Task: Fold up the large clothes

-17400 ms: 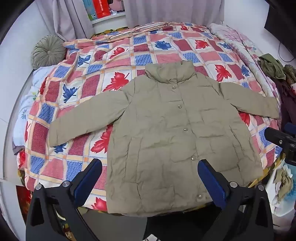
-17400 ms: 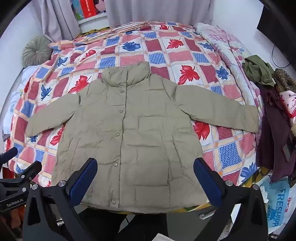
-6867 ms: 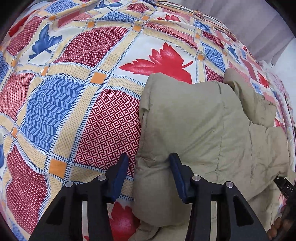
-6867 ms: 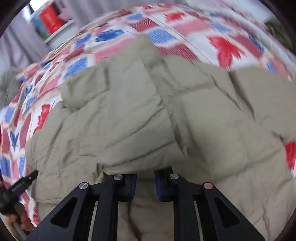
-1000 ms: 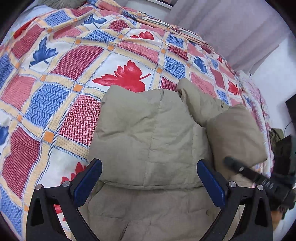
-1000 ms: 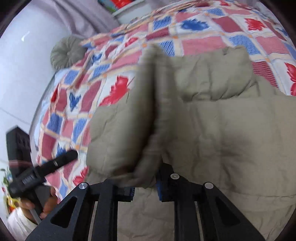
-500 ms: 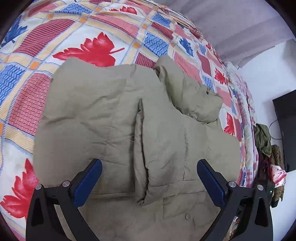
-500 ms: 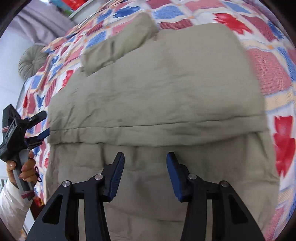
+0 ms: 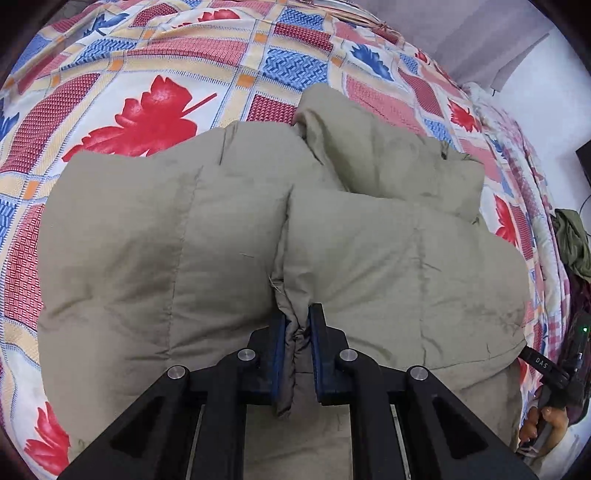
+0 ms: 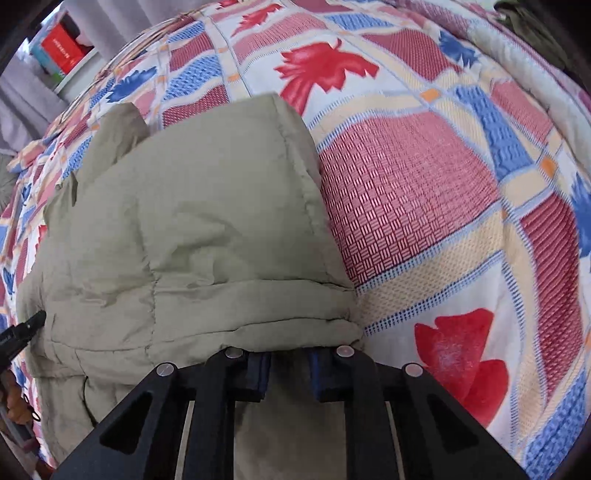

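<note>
Covering bed: leaf-patterned quilt [image 9: 155, 110] under olive jacket [image 9: 166, 240] | left gripper [image 9: 297, 325] jaws pinching jacket fold | right gripper [image 10: 288, 363] jaws clamping its near edge | grey curtain [image 10: 22, 99] far left

bedspread [image 9: 155, 110]: patchwork w/ red + blue leaf prints, checker squares, covers bed
curtain [image 9: 461, 33]: grey, behind bed's far edge
clothes pile [image 9: 570, 243]: olive + dark items, bed's right edge
shelf [image 10: 64, 55]: top left corner, red box + other items, blurry
wall [image 9: 546, 92]: white, right of curtain
</note>
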Tool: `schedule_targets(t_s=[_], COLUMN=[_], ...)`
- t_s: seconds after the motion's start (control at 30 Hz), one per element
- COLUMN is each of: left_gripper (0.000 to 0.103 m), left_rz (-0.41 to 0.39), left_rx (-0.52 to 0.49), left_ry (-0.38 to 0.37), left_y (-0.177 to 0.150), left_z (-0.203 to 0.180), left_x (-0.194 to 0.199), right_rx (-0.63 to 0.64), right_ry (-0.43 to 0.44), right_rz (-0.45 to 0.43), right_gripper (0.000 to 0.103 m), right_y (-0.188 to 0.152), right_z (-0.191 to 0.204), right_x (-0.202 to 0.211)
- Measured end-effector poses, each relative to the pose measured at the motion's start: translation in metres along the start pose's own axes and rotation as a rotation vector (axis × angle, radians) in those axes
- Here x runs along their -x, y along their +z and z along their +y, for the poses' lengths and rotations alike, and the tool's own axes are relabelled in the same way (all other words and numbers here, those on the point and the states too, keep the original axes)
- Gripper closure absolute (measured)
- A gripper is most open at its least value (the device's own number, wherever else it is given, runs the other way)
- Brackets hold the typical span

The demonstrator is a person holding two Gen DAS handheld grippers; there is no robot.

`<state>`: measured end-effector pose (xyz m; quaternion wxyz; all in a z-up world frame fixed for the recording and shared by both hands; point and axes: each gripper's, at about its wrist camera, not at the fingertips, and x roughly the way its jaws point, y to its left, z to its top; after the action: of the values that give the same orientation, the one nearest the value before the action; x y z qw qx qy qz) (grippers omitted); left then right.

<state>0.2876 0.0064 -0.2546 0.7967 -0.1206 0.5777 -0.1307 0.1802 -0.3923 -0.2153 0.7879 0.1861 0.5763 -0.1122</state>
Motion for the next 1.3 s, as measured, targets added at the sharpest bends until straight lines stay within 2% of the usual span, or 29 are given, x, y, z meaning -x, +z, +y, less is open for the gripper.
schedule_targets(t_s=[0.1, 0.23, 0.27, 0.37, 0.43, 0.5, 0.63, 0.8, 0.87, 0.9, 0.97, 1.03, 1.17, 1.3], left_gripper=[0.087, 0.087, 0.087, 0.087, 0.087, 0.087, 0.087, 0.087, 0.087, 0.087, 0.087, 0.087, 0.087, 0.087], left_rz=[-0.019, -0.066, -0.069, -0.073, -0.092, -0.109, -0.122, -0.139, -0.134, -0.119, -0.088, -0.071, -0.092, -0.093], left_rx=[0.021, -0.007, -0.013, -0.035, -0.049, -0.067, -0.118, -0.171, -0.201, -0.208, -0.195, -0.194, -0.228, -0.247], left_ry=[0.045, 0.108, 0.104, 0.101, 0.091, 0.075, 0.066, 0.051, 0.107, 0.154, 0.192, 0.213, 0.243, 0.281], left_y=[-0.003, -0.009, -0.011, -0.012, -0.009, -0.001, 0.022, 0.042, 0.038, 0.032, 0.017, -0.001, -0.021, -0.025], left_z=[0.002, 0.006, 0.008, 0.01, 0.008, 0.0, -0.025, -0.06, -0.066, -0.064, -0.052, -0.041, -0.037, -0.044], left_x=[0.005, 0.033, 0.04, 0.057, 0.067, 0.07, 0.054, 0.026, 0.016, 0.008, -0.003, -0.01, -0.015, -0.017], right_rx=[0.001, 0.015, 0.02, 0.009, -0.011, -0.033, -0.097, -0.16, -0.173, -0.182, -0.213, -0.204, -0.107, -0.085], right_ry=[0.007, 0.033, 0.033, 0.057, 0.069, 0.062, 0.065, 0.118, 0.116, 0.116, 0.162, 0.181, 0.13, 0.096], right_rz=[-0.013, 0.003, 0.006, 0.012, -0.005, -0.058, -0.12, -0.154, -0.152, -0.148, -0.118, -0.088, -0.05, -0.048], right_gripper=[0.087, 0.083, 0.082, 0.066, 0.066, 0.066, 0.066, 0.066, 0.068, 0.073, 0.078, 0.078, 0.076, 0.075], right_y=[0.0, -0.011, -0.016, -0.036, -0.049, -0.054, -0.029, 0.023, 0.038, 0.042, 0.052, 0.057, 0.056, 0.057], right_z=[-0.001, -0.002, -0.002, -0.006, -0.011, -0.018, -0.03, -0.029, -0.027, -0.026, -0.024, -0.016, 0.0, 0.0], right_x=[0.002, 0.018, 0.025, 0.045, 0.062, 0.079, 0.087, 0.07, 0.057, 0.05, 0.03, 0.009, -0.023, -0.023])
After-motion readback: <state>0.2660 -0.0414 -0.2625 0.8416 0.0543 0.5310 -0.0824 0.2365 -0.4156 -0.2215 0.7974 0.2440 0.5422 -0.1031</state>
